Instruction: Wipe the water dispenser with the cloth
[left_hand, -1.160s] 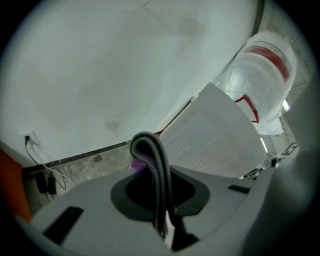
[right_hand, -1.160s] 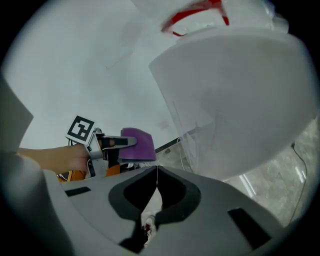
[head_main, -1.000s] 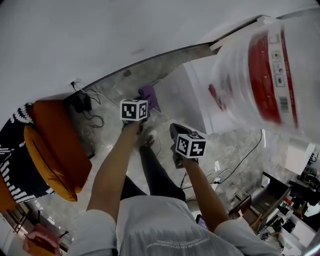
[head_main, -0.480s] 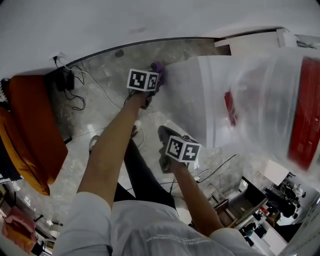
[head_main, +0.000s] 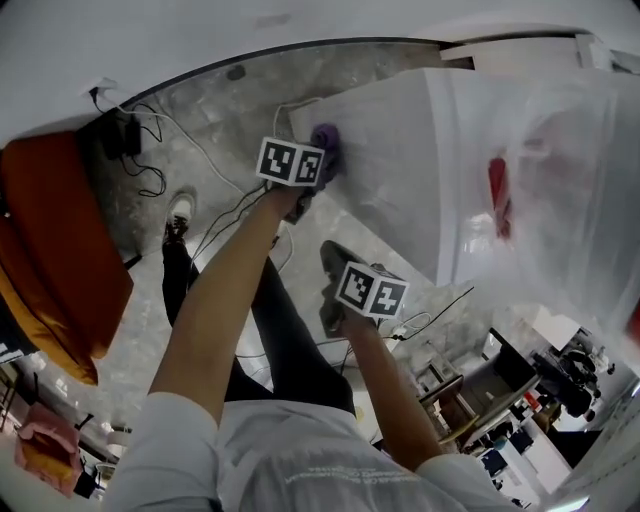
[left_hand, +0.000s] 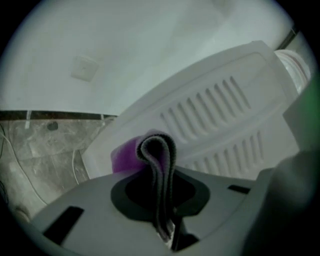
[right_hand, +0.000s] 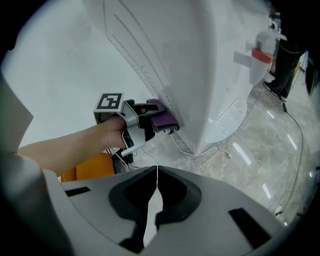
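The white water dispenser (head_main: 400, 150) stands against the wall, its clear bottle (head_main: 560, 180) on top. My left gripper (head_main: 315, 170) is shut on a folded purple cloth (head_main: 326, 140) and holds it against the dispenser's vented side panel (left_hand: 215, 120). In the left gripper view the cloth (left_hand: 150, 155) sticks up from between the jaws. The right gripper view shows the left gripper (right_hand: 160, 120) pressing the cloth (right_hand: 161, 118) onto the panel (right_hand: 165, 60). My right gripper (head_main: 335, 290) hangs lower, away from the dispenser, jaws closed on nothing (right_hand: 156, 175).
An orange seat (head_main: 55, 250) stands at the left. Cables and a power adapter (head_main: 125, 135) lie on the marble floor by the wall. A cord (head_main: 450, 305) runs from the dispenser's base. Cluttered furniture (head_main: 520, 400) fills the lower right. The person's legs and shoe (head_main: 180, 215) are below.
The left gripper has carried the purple cloth up from near the floor to the dispenser's side panel. The view has swung toward the dispenser. The right gripper stays low.
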